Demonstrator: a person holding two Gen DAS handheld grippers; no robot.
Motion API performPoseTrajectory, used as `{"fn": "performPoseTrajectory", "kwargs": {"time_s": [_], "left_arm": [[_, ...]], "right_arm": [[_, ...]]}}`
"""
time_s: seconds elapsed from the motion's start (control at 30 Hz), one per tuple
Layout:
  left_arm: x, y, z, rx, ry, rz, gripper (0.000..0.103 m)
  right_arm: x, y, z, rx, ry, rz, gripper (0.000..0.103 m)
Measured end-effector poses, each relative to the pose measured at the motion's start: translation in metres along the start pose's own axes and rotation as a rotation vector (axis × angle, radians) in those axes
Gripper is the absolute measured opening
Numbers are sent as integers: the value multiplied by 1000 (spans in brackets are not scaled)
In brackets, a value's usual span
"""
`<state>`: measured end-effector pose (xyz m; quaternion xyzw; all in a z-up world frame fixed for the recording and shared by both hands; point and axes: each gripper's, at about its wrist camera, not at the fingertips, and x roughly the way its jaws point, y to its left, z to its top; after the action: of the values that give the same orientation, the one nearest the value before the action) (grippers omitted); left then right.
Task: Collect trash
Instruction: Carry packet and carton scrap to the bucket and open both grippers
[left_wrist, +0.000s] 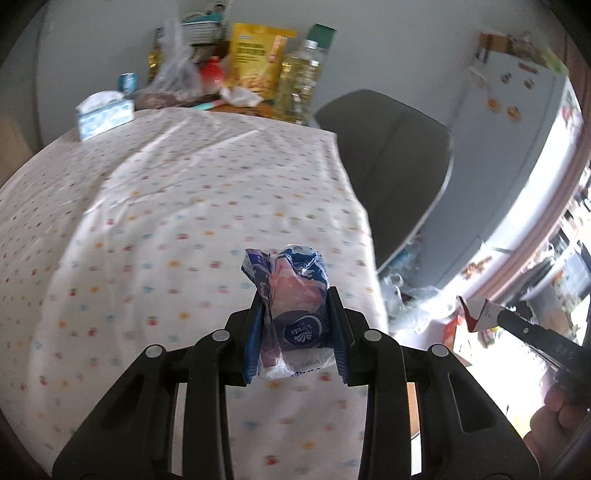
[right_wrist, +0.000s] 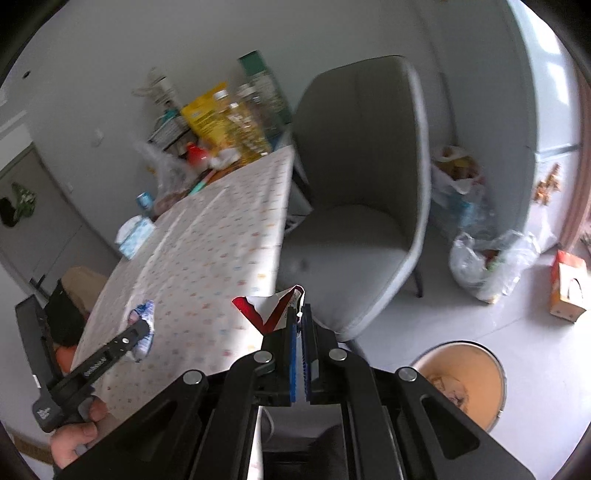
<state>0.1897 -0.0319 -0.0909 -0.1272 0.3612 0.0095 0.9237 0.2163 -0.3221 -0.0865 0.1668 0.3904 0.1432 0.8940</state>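
My right gripper, pinching a torn red-and-white wrapper, is nearer the bin, lower right. My left gripper clamps a crumpled tissue packet over the table.

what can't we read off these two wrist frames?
- Round bin, right wrist view: near side hidden by the right gripper; contents unclear.
- Red-and-white scrap: print too small to read.
- Tissue wrapper, left wrist view: lower end hidden between the left gripper fingers.
- Far clutter: blurred, labels unreadable.
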Motion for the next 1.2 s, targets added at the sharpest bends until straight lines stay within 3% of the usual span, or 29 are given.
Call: {"fn": "performPoseTrajectory", "kwargs": {"time_s": [0.67,0.7,0.8,1.2], "left_arm": [[20,-120,-22,207,72,-120,32],[22,-124,-23,216,75,-126,32],[25,-138,-28,239,92,-144,32],[46,-204,-54,343,188,-250,33]], "right_arm": [[-7,-149,-46,222,23,-193,8],[-6,-154,-49,234,31,-192,11],[-9,-164,-56,251,13,-205,57],[-44,-196,-65,322,-33,-213,57]]}}
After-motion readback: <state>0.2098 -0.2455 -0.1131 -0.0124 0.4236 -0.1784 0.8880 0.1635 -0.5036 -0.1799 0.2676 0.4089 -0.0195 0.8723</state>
